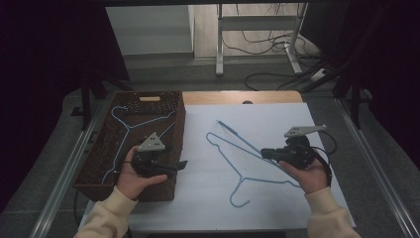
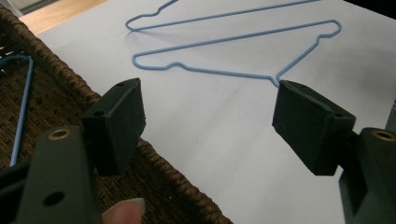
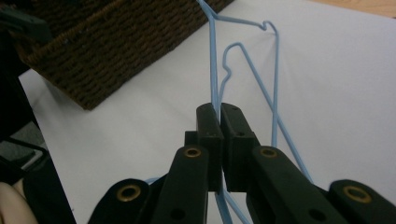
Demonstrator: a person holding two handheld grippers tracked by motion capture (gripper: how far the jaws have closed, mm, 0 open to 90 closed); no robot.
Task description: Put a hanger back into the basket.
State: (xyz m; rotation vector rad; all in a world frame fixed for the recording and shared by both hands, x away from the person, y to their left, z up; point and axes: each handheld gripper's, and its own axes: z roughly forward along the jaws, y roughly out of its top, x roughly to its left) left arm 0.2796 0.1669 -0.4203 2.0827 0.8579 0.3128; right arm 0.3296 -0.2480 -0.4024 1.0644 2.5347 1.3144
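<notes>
The blue wire hanger (image 1: 237, 161) is lying on the white table (image 1: 208, 198) just right of the wicker basket (image 1: 176, 119), with one shoulder wire pinched between the closed right tongs (image 3: 219, 122) and its far end tipping up off the sheet. The left tongs (image 2: 208, 119) are hanging wide open and empty over the basket's right rim, facing the hanger. A second blue hanger (image 1: 130, 130) is already lying inside the basket. Judging by this, the step in hand is carrying the gripped hanger over into the basket. Doing it well probably means lifting until the hook is clearing the basket's rim, keeping the thin wire from swivelling in the pinch, and letting the left tongs steady the free end.
</notes>
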